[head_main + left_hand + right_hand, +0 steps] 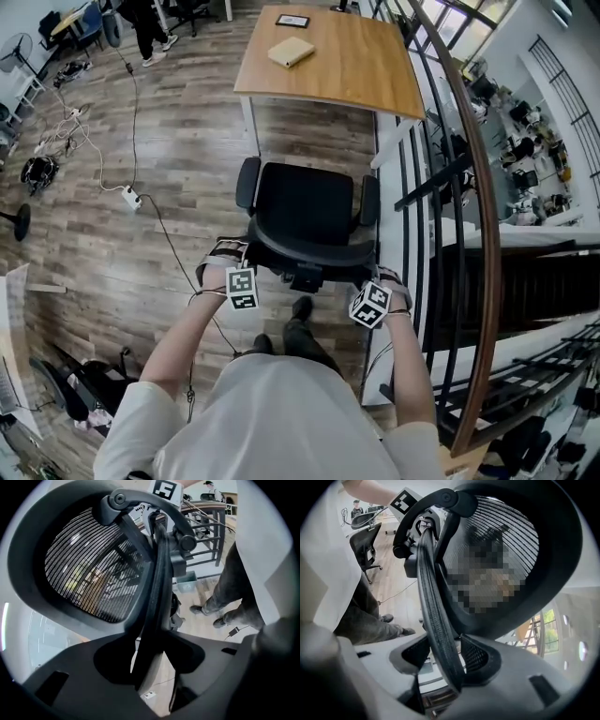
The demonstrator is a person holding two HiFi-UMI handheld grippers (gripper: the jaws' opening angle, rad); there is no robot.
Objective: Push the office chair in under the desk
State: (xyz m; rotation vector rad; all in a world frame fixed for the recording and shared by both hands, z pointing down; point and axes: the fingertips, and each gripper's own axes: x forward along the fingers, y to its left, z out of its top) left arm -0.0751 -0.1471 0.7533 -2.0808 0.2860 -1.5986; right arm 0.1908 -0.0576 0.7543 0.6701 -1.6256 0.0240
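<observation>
Looks like the pushing step. The person stands square behind the black mesh-backed office chair (305,211), with a gripper at each end of its curved backrest (309,255). The left gripper (239,258) has its jaws pinched onto the backrest's dark rim. The right gripper (375,277) appears clamped on the rim the same way, and in both gripper views the edge fills the gap between the jaws.

The chair sits on the plank floor between the person and the light-wood rectangular desk (356,66). Its seat faces the desk, but it is short of the near edge, so nothing is under the top yet.

Next comes an even forward shove from both sides, probably eased toward the railing side, because the chair's left armrest (247,183) lines up close to the desk's white leg (251,127).

The chair itself has a padded black seat, two armrests and see-through grey mesh in a thick black frame. It will likely swivel if pushed unevenly.
</observation>
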